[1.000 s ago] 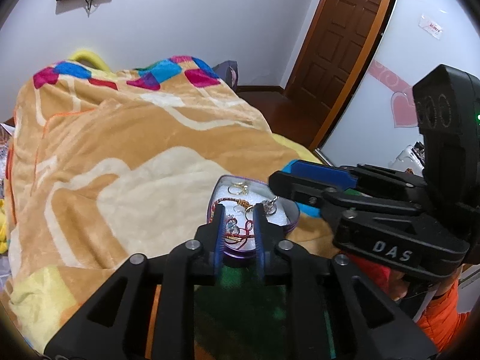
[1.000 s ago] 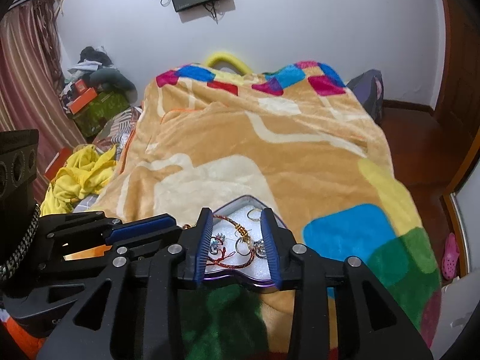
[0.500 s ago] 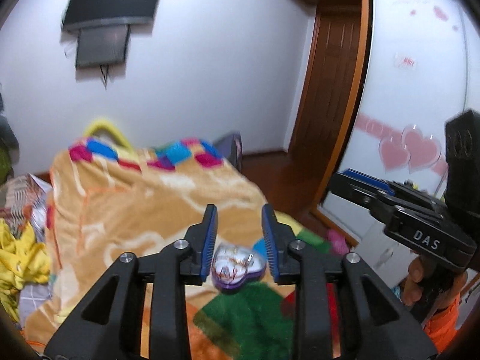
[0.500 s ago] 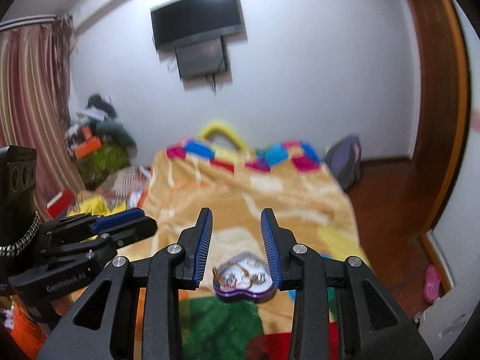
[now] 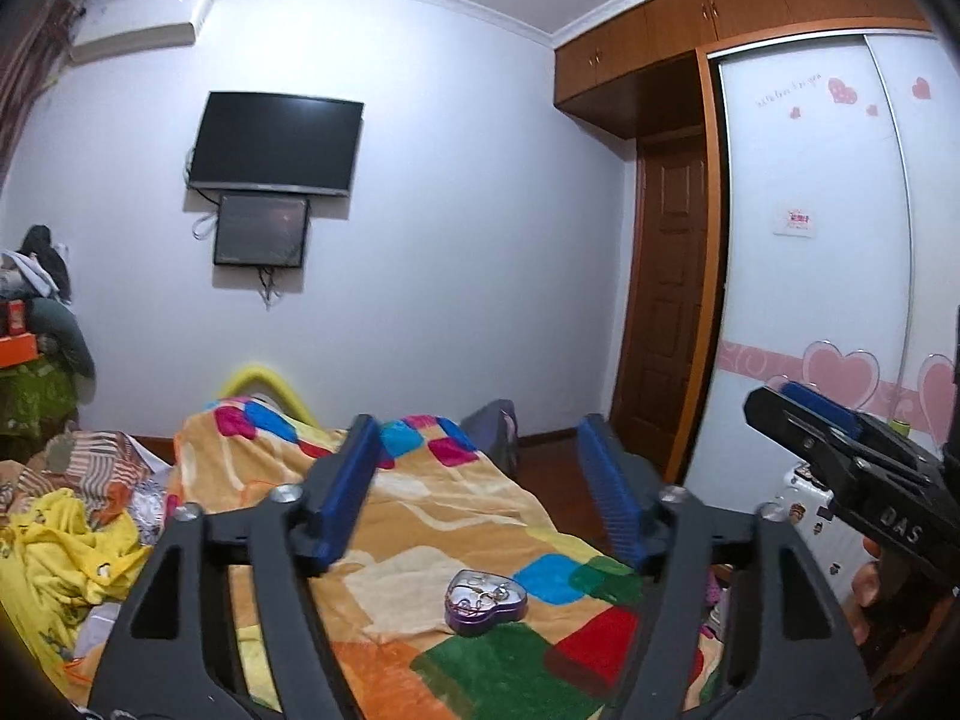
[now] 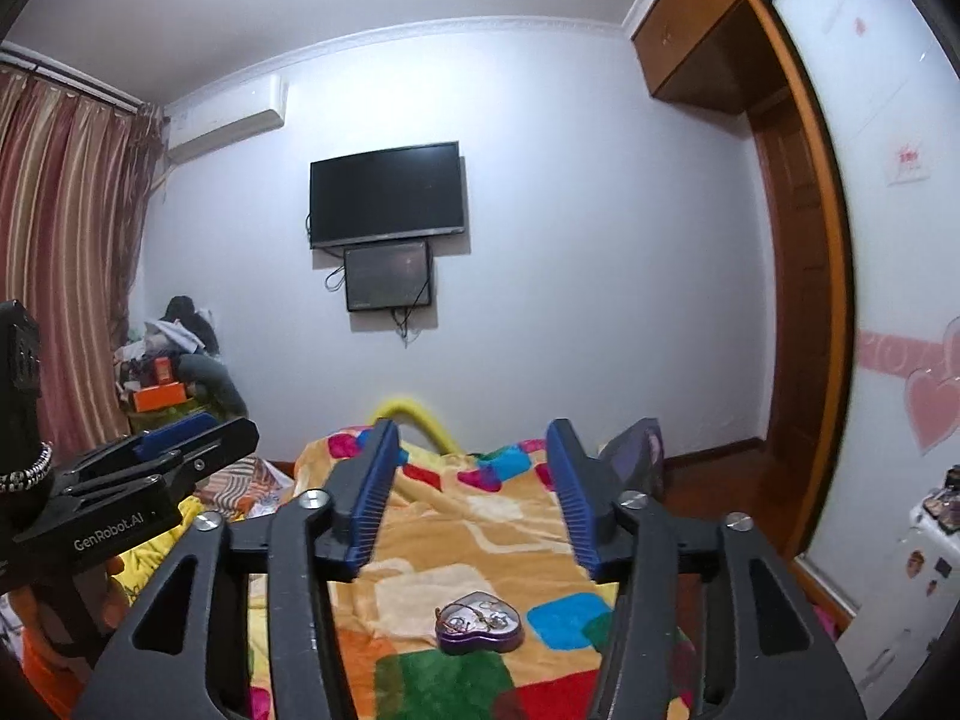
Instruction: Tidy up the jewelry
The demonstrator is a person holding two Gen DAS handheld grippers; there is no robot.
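On the near part of the bed's blanket (image 5: 420, 516) sat the heart-shaped tin (image 5: 485, 601), lid off, with rings and a thin bracelet (image 6: 480, 615) loose inside. The left gripper (image 5: 480, 498) and right gripper (image 6: 474, 498) hovered well above it, jaws wide and empty. The pieces looked light, small and slippery, best pinched singly across a band, while the stiff tin would likely rock on the soft bedding.

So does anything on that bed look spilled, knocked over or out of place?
Nothing stands out. The purple heart-shaped tin sits flat and open on the patchwork blanket, its jewelry all inside. Both grippers, left and right, are open and hold nothing.
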